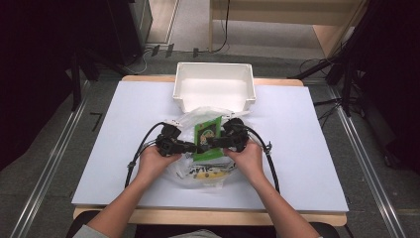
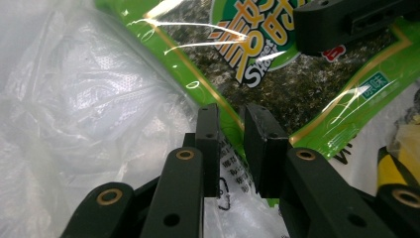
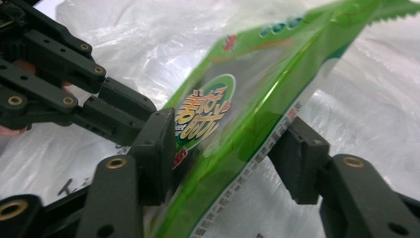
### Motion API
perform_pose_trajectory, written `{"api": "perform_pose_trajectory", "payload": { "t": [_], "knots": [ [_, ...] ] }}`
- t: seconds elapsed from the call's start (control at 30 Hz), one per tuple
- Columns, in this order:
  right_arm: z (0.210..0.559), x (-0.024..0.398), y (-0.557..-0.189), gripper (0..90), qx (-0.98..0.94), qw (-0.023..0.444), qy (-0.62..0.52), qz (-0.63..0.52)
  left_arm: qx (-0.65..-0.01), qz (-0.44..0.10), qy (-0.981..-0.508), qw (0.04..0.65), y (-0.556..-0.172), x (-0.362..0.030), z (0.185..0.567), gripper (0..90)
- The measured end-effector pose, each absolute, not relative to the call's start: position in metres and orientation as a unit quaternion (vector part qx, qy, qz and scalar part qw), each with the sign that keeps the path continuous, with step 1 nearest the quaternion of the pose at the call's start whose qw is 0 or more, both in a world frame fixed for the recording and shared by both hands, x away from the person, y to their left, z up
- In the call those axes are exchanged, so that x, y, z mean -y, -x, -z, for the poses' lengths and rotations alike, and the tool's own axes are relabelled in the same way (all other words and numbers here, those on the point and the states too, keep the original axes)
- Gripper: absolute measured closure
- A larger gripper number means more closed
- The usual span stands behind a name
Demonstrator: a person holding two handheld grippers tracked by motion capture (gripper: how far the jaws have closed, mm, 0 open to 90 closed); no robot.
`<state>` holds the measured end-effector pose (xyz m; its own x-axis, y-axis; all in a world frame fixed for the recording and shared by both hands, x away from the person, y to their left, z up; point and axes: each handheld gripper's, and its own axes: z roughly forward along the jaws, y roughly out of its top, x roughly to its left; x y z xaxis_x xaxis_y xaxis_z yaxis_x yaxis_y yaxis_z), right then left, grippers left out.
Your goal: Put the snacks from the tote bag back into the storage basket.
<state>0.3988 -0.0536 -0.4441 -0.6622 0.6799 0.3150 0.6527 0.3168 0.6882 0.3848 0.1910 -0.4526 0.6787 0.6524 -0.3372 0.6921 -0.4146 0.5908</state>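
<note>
A green snack packet (image 1: 208, 136) with a printed round label sits tilted over a clear plastic bag (image 1: 198, 171) at mid-table. My left gripper (image 1: 195, 147) comes in from the left, and its narrow-set jaws pinch the packet's near edge (image 2: 232, 144). From the right, my right gripper (image 1: 210, 144) straddles the packet's thick side (image 3: 225, 153), one pad on the printed face and the other against the white seam strip. In the left gripper view the packet (image 2: 297, 94) lies ahead with the other gripper's jaw across its top. The right gripper view shows the left gripper (image 3: 74, 84) beside the packet (image 3: 257, 99).
A white open bin (image 1: 214, 87) stands at the back centre, just behind the bag. Crinkled bag plastic (image 2: 89, 99) (image 3: 356, 99) spreads under both grippers, with yellow-and-black items (image 1: 213, 174) inside near the front. The white table sheet (image 1: 307, 148) stretches to either side.
</note>
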Motion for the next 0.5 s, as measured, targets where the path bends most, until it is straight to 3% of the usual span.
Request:
{"api": "perform_pose_trajectory", "payload": {
  "t": [0.5],
  "knots": [
    [0.428, 0.063, -0.384, 60.9, -0.810, 0.010, -0.387, -0.439, -0.395, 0.013, -0.827, 0.399, -0.378, -0.208, 0.431, 64.5]
  ]
}}
